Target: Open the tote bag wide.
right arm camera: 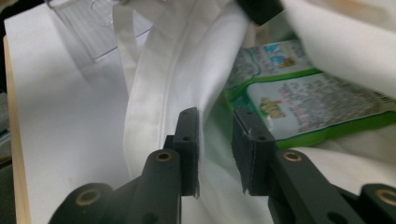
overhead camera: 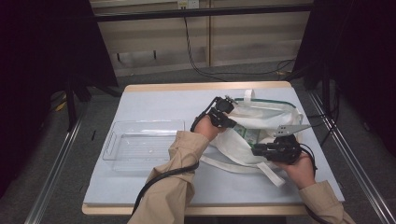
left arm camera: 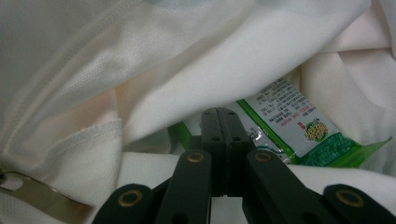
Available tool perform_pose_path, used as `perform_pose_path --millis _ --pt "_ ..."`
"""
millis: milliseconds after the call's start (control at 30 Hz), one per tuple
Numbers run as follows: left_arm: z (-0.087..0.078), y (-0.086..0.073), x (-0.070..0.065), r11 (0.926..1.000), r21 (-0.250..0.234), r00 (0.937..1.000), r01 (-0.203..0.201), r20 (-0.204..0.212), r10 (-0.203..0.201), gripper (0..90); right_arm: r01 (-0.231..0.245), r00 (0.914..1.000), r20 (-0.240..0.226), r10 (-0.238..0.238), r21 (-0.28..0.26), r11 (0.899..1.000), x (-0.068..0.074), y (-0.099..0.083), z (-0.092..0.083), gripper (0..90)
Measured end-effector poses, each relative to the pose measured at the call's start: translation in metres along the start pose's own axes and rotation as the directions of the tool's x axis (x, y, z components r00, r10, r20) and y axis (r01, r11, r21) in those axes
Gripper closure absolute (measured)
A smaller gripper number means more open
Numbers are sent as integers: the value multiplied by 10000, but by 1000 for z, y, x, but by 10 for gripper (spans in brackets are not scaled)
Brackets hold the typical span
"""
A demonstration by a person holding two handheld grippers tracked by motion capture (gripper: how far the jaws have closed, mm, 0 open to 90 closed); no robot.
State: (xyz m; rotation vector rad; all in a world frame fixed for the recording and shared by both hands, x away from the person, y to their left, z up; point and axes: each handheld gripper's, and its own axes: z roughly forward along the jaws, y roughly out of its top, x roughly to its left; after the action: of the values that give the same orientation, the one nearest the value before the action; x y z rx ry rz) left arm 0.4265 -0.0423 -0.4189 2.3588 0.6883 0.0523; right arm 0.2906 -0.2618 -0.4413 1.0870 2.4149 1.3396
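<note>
The white cloth bag is lying on the right half of the table, mouth gaping, with green-and-white snack packets sitting inside. It looks soft, light and floppy, so it will likely sag and fold wherever it is lifted; the stitched rim is probably the firmest place to pinch. The packets seem glossy and slippery, best taken by a sealed edge. The left gripper is reaching into the bag's far side with jaws together, perhaps pinching a packet edge, though the tips are hard to read. The right gripper is hovering at the near rim, jaws apart. A clear plastic tray is standing to the left.
</note>
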Motion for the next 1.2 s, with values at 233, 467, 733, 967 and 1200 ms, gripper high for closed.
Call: perform_pose_path --millis 233,467,733,967,1200 --pt "3 -4 -5 9995 224 9996 -225 162 222 900 -282 9991 309 299 -555 9981 -10 7 -15 811" --pt "1 -10 -5 9986 498 9998 -167 117 161 900 -311 9983 487 323 -251 9992 -9 -1 -7 900" --pt "-3 -21 -6 9961 789 9992 -388 154 377 900 -629 9922 1069 646 -188 9978 -17 -10 -4 891" --pt "-5 -29 -6 9973 704 9997 -205 159 194 900 -539 9916 1175 539 -30 9985 -16 -13 -2 860" --pt "-9 -36 -4 9973 695 9996 -220 212 206 900 -415 9936 1051 418 -58 9991 -12 -12 -2 784"
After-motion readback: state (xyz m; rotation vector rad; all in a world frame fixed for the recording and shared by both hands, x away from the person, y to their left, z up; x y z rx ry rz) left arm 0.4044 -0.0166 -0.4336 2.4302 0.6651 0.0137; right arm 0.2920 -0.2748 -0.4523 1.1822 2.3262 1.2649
